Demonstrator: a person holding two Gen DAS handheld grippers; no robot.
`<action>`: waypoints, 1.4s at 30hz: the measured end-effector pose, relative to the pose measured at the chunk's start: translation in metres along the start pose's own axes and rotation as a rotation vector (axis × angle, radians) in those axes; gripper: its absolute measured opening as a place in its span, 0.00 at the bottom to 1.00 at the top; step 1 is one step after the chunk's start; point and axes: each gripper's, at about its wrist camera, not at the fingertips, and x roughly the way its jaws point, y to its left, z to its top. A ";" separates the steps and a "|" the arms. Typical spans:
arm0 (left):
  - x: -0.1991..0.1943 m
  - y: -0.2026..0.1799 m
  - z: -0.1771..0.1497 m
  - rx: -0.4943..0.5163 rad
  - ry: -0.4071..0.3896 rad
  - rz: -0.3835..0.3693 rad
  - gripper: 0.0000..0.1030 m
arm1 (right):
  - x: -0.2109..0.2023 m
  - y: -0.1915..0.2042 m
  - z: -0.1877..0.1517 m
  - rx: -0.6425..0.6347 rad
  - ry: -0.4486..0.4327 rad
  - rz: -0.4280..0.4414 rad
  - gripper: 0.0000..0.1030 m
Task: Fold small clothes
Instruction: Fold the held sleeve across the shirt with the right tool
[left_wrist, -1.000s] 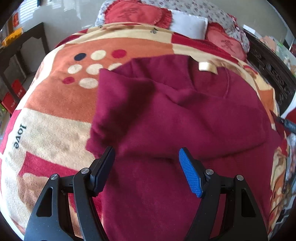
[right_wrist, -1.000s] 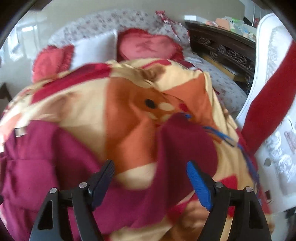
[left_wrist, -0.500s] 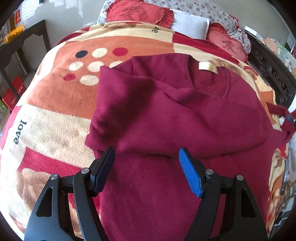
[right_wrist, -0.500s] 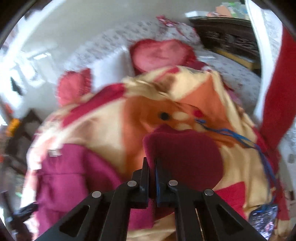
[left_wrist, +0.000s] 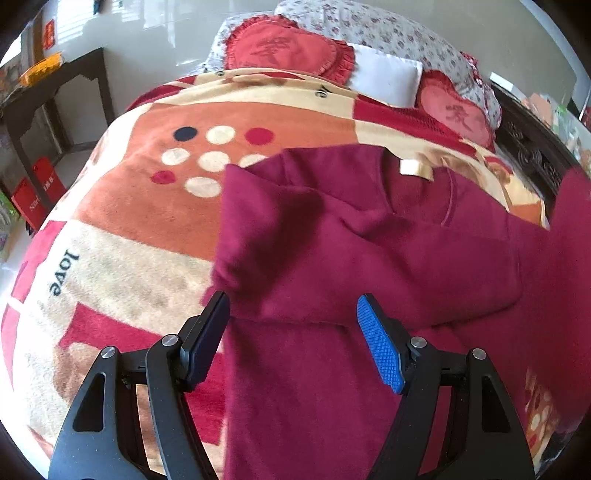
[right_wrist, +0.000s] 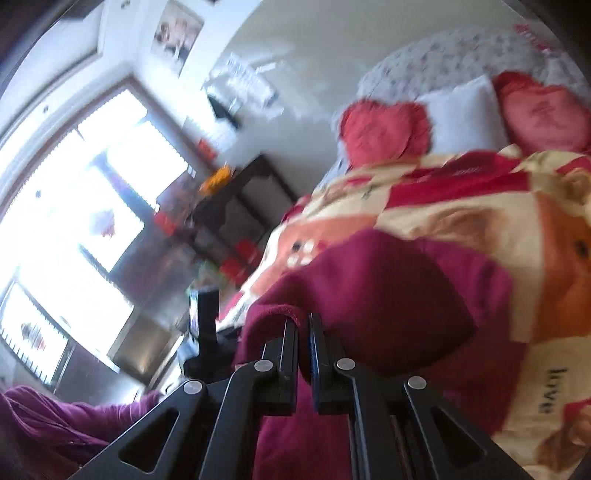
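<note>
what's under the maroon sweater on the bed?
The maroon sweater lies on a patterned fleece blanket, visible around it with dots and the word "love". The blanket's pattern directly beneath the sweater is covered. Its left sleeve is folded over its own body.

I had good daylight on the left wrist view: the blanket (left_wrist: 122, 229) read bright and sharp, and the sweater (left_wrist: 332, 240) showed soft shadows under its folded sleeve. The pale wall (left_wrist: 155, 40) behind the bed threw back a glossy glare. Both views bent hard at the rim, with black corners around the fisheye circle. The right wrist view was much worse. The window (right_wrist: 74, 192) at its left edge was blown out to white, and the whole frame was smeared with motion blur, so the pillows (right_wrist: 461, 114) and the dark table (right_wrist: 243, 195) had no crisp edges.
</note>
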 end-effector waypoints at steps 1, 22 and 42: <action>-0.001 0.006 0.000 -0.013 0.003 0.000 0.70 | 0.014 -0.001 0.002 -0.001 0.045 0.004 0.05; 0.006 0.030 -0.012 -0.070 0.082 -0.215 0.70 | 0.187 -0.057 0.043 -0.038 0.170 -0.397 0.49; 0.013 0.056 -0.020 -0.111 0.081 -0.185 0.70 | 0.134 -0.006 -0.046 -0.042 0.126 -0.296 0.51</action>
